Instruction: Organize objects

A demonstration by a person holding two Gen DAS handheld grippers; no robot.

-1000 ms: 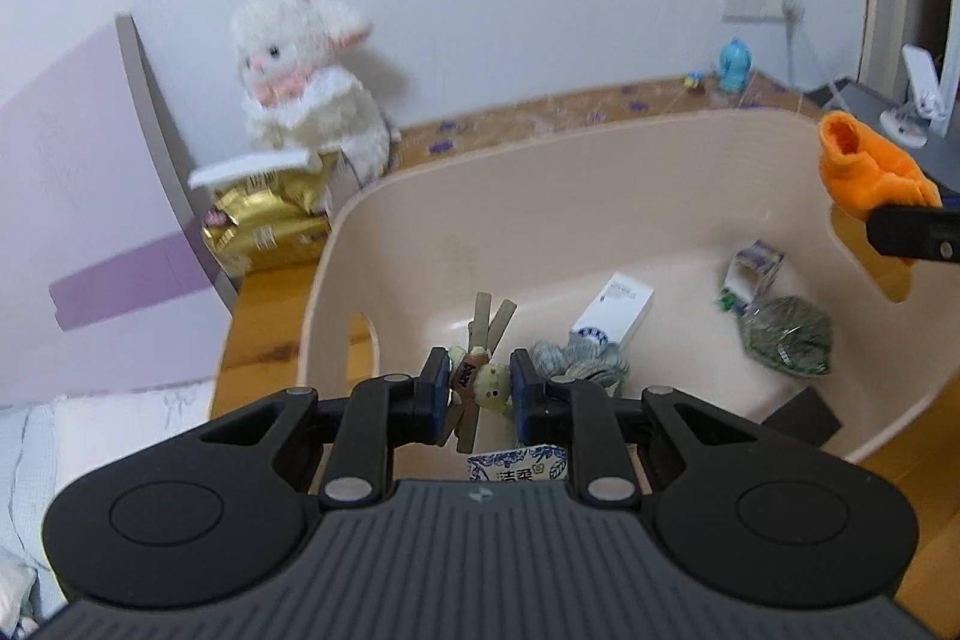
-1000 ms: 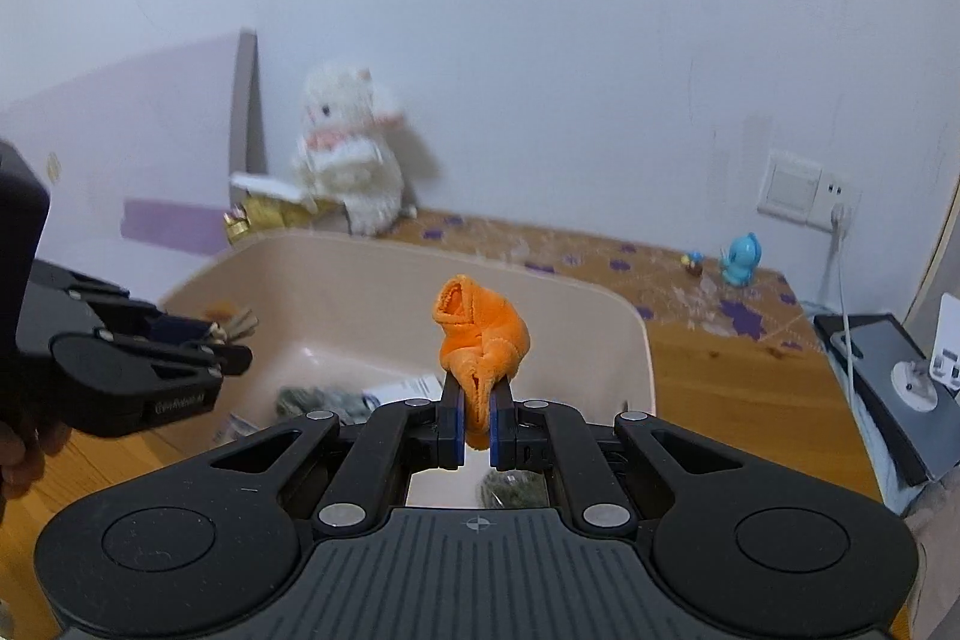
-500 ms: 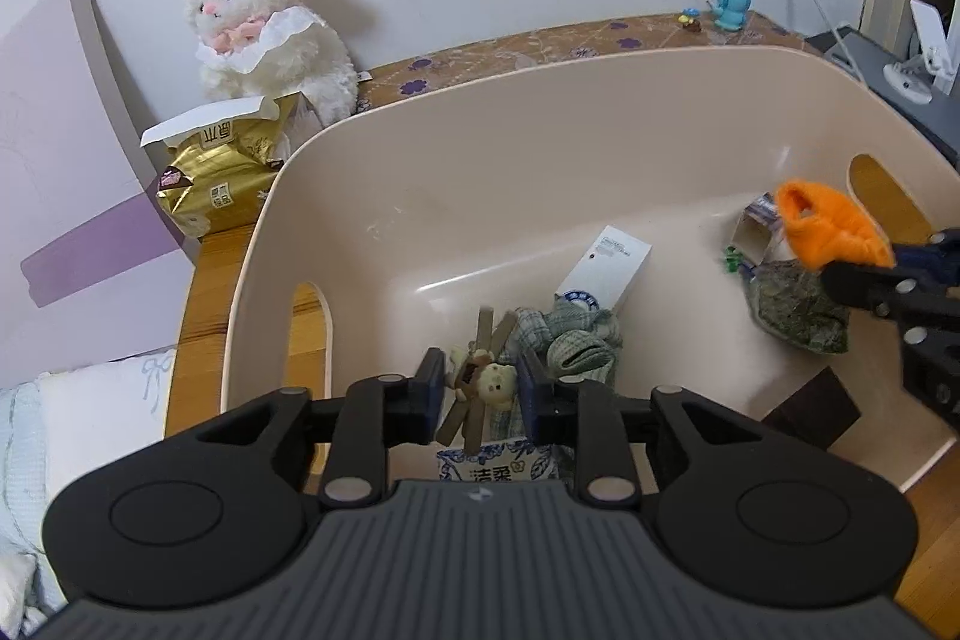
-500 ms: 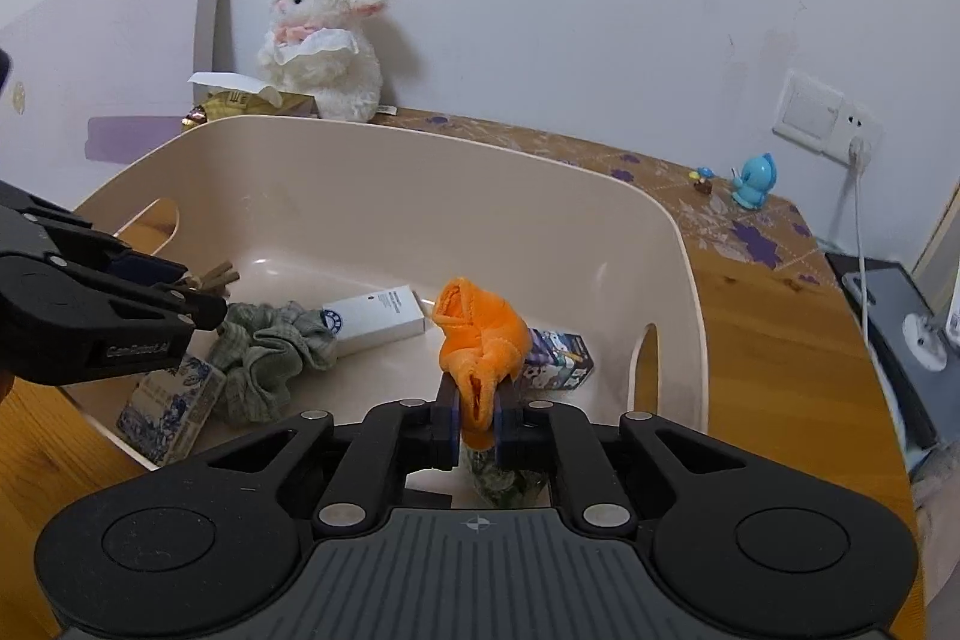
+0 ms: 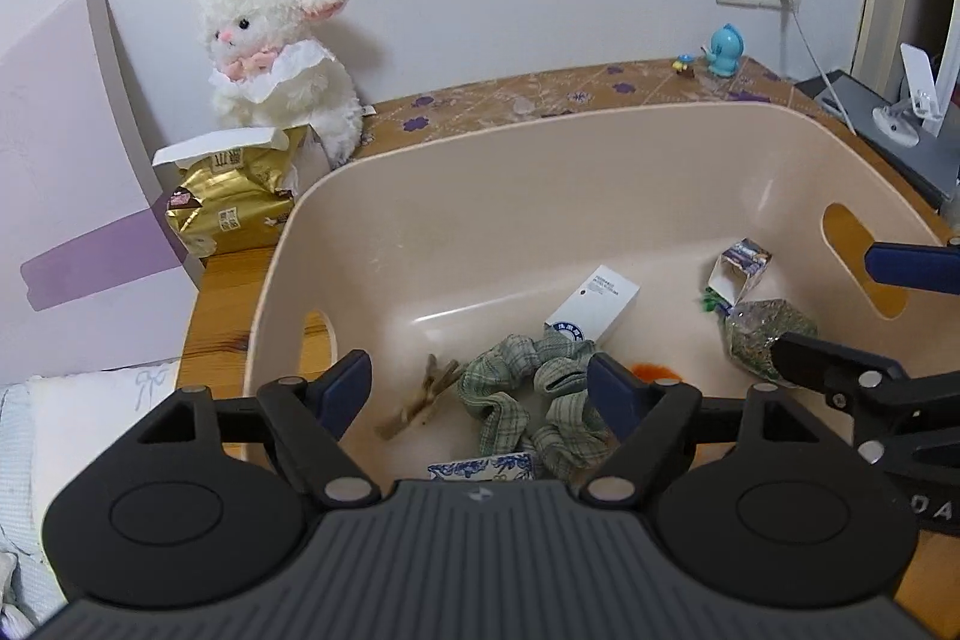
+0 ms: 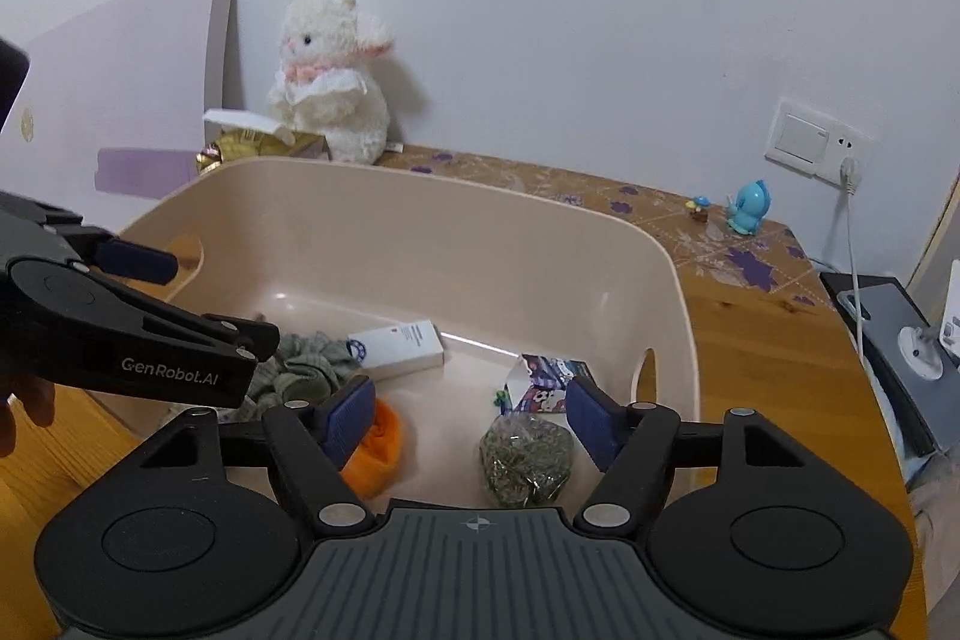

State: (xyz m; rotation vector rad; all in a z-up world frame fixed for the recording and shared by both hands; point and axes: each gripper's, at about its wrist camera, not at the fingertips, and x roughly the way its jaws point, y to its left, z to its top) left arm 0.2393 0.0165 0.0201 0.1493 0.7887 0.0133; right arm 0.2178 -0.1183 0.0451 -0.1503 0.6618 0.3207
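Observation:
A beige plastic bin [image 5: 480,172] [image 6: 456,214] stands on the wooden desk. On its floor lie a small brown key bundle [image 5: 420,400], a green checked scrunchie [image 5: 528,388] [image 6: 300,370], a white box [image 5: 594,304] [image 6: 402,346], a small printed carton [image 5: 735,268] [image 6: 546,382], a bag of dried herbs [image 5: 762,334] [image 6: 528,454] and an orange cloth [image 5: 657,371] [image 6: 375,451]. My left gripper [image 5: 480,391] hangs open above the keys and scrunchie. My right gripper [image 6: 468,415] is open too, the orange cloth lying behind its left finger.
A white plush lamb [image 5: 276,52] [image 6: 330,82] and a gold foil pack [image 5: 234,202] sit behind the bin by a lilac board [image 5: 72,172]. A blue figurine [image 5: 723,49] [image 6: 747,208], wall socket [image 6: 816,139] with cable, and a dark device [image 6: 882,316] are at the right.
Both grippers lowered into the bin and opened. The key bundle dropped from the left one, the orange cloth from the right; both now lie on the bin floor.

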